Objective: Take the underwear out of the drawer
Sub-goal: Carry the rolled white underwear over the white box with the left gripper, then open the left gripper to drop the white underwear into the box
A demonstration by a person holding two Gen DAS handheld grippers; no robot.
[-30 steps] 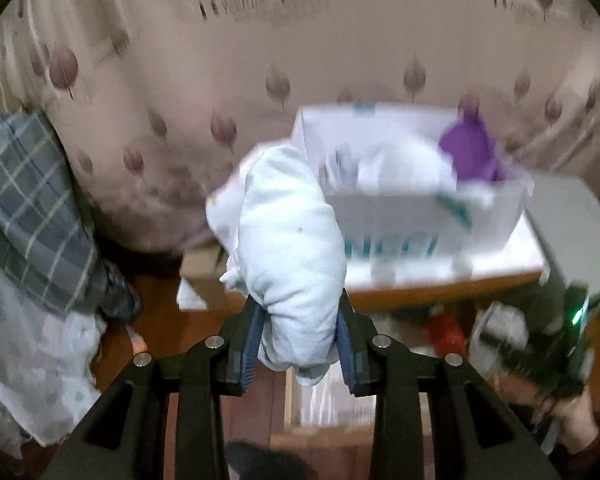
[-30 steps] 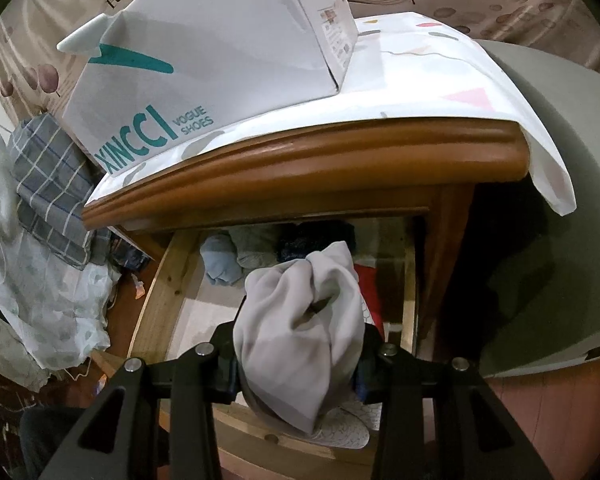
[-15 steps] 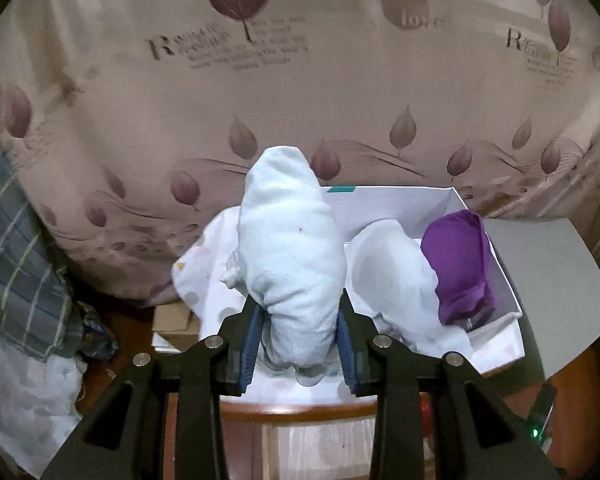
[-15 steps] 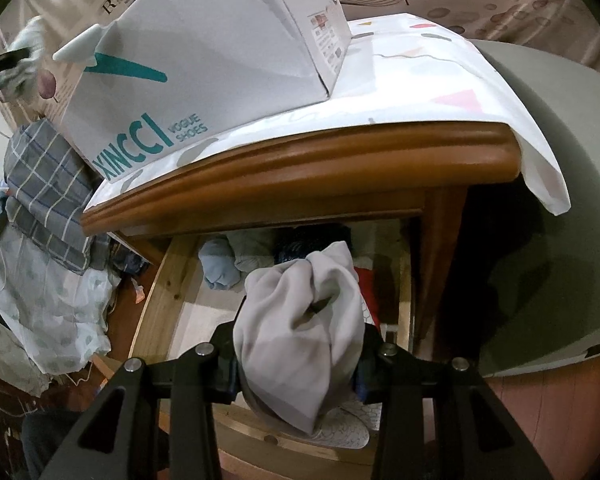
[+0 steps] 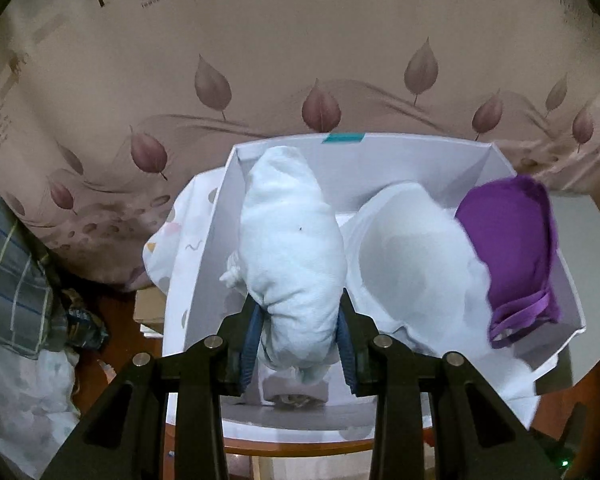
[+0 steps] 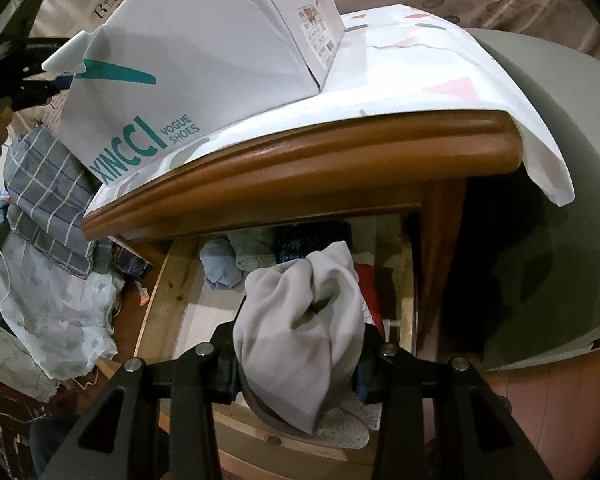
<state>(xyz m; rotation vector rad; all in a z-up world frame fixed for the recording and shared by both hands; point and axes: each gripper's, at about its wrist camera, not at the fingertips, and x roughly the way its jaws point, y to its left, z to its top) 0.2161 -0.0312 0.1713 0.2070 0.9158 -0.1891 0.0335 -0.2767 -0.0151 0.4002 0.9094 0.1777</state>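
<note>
My left gripper [image 5: 298, 340] is shut on a pale blue-white rolled undergarment [image 5: 292, 248] and holds it above the left part of the open white shoe box [image 5: 204, 248]. A white bra [image 5: 412, 256] and a purple bra [image 5: 512, 252] lie in the box. My right gripper [image 6: 298, 364] is shut on a grey undergarment [image 6: 300, 332] above the open wooden drawer [image 6: 160, 292], which holds blue, dark and red clothes. The left gripper shows at the upper left of the right wrist view [image 6: 32, 84].
The box [image 6: 204, 60] stands on a wooden nightstand [image 6: 308, 164] under a white patterned cloth [image 6: 440, 68]. A leaf-print curtain [image 5: 260, 60] hangs behind. Plaid and pale fabric [image 6: 48, 216] piles on the left. A grey surface [image 6: 548, 216] lies to the right.
My left gripper has risen and moved forward with the pale garment, from beside the nightstand to above the box. The right gripper has stayed over the drawer with the grey garment.
</note>
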